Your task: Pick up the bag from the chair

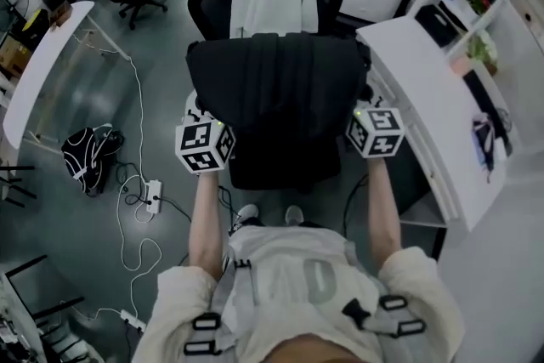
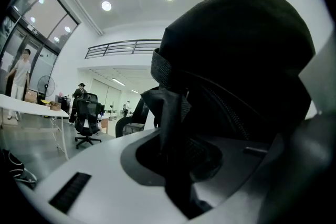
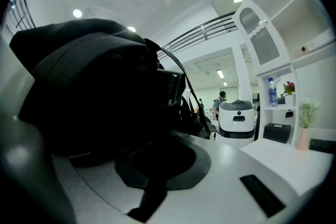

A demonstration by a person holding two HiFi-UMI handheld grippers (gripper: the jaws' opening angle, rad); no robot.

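Grey office floor [image 1: 161, 47] is spreading beneath a black office chair [image 1: 285, 170], with a white surface [image 1: 425, 89] just to its right. A person is holding a black fabric bag [image 1: 276, 85] above the seat, apparently clear of it. Fingers of the left gripper [image 2: 176, 176] are clenching a dark strap [image 2: 170, 113] at the bag's left side, and the right gripper [image 3: 149, 191] is pinching a thinner one. Either strap could be slipping free under the load, tipping the bag back onto the chair or against the surface.
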